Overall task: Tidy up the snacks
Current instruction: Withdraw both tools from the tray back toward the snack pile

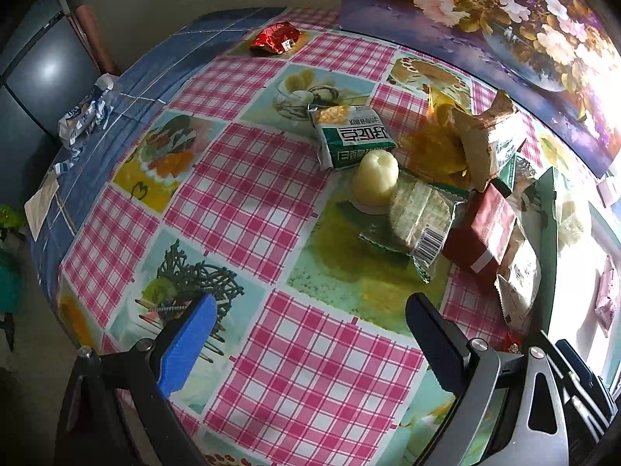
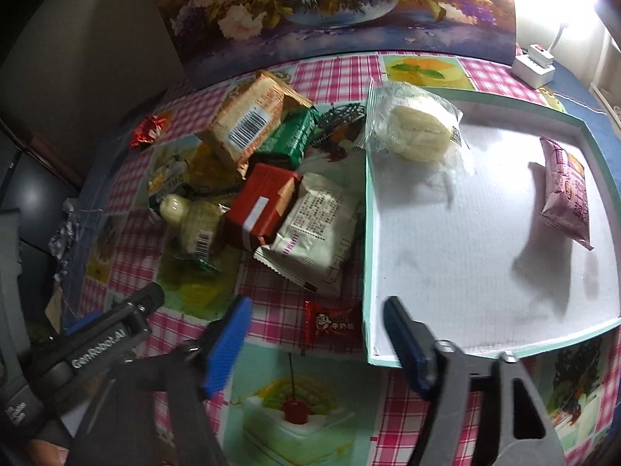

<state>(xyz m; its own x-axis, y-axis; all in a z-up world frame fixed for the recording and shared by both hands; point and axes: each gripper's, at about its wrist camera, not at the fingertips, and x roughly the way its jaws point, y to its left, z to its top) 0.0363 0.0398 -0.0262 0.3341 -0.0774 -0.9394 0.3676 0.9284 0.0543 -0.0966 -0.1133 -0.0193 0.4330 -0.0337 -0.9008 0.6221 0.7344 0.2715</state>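
Observation:
My right gripper (image 2: 316,306) is open low over the table beside the near-left corner of the teal-rimmed tray (image 2: 366,233). A small red candy packet (image 2: 330,324) lies flat on the cloth between its fingertips, untouched. In the tray lie a pink packet (image 2: 566,194) and a clear-wrapped white cake (image 2: 419,128) at the far-left corner. Left of the tray is a pile: a white packet (image 2: 314,229), a red box (image 2: 260,206), a green packet (image 2: 291,139) and a tan packet (image 2: 248,120). My left gripper (image 1: 310,306) is open and empty over the checked cloth, short of a white jelly cup (image 1: 374,178).
A red wrapper (image 1: 275,39) lies alone at the far side, and a crumpled silver wrapper (image 1: 85,112) sits near the left table edge. A floral painting (image 2: 341,7) leans along the back. A white power strip (image 2: 533,64) is behind the tray.

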